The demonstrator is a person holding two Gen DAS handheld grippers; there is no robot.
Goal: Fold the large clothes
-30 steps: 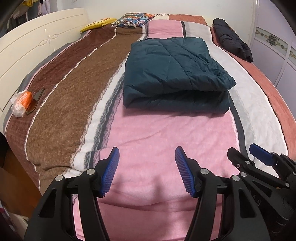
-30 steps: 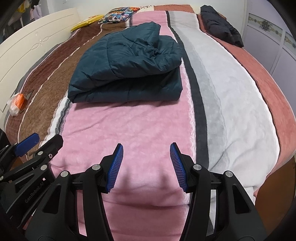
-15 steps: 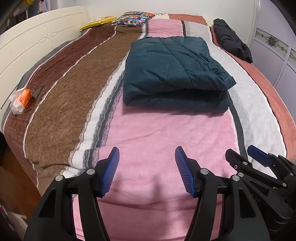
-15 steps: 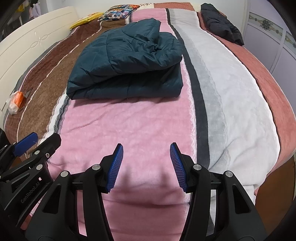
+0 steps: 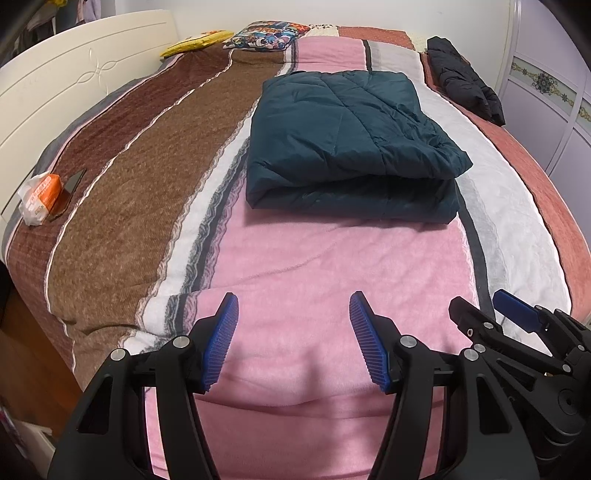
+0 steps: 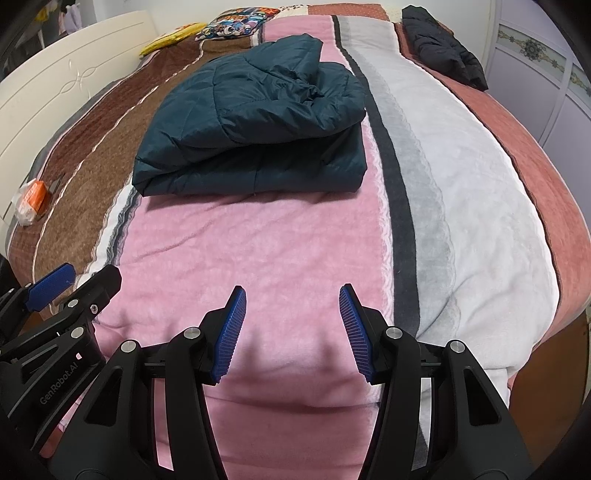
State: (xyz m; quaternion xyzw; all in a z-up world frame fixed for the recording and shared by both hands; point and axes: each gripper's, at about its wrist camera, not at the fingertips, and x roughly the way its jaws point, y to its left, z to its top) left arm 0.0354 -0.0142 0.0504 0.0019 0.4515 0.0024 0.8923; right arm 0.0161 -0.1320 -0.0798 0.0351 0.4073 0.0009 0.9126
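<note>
A dark teal quilted jacket (image 5: pixel 351 147) lies folded in a thick rectangle in the middle of the striped bed; it also shows in the right wrist view (image 6: pixel 255 125). My left gripper (image 5: pixel 293 332) is open and empty, hovering over the pink stripe near the bed's foot, well short of the jacket. My right gripper (image 6: pixel 291 325) is open and empty, beside it at the same distance. Each gripper shows at the edge of the other's view: the right one (image 5: pixel 491 314), the left one (image 6: pixel 74 284).
A black jacket (image 5: pixel 465 85) lies at the far right of the bed. Pillows (image 5: pixel 266 35) sit at the far end. An orange-and-white packet (image 5: pixel 38 197) and a dark phone (image 5: pixel 72 181) lie at the left edge by the white headboard (image 5: pixel 74 77). A wardrobe (image 5: pixel 546 92) stands right.
Both grippers have drawn back slightly toward the foot of the bed; the jacket looks a little farther away. Both jaws stay open.
</note>
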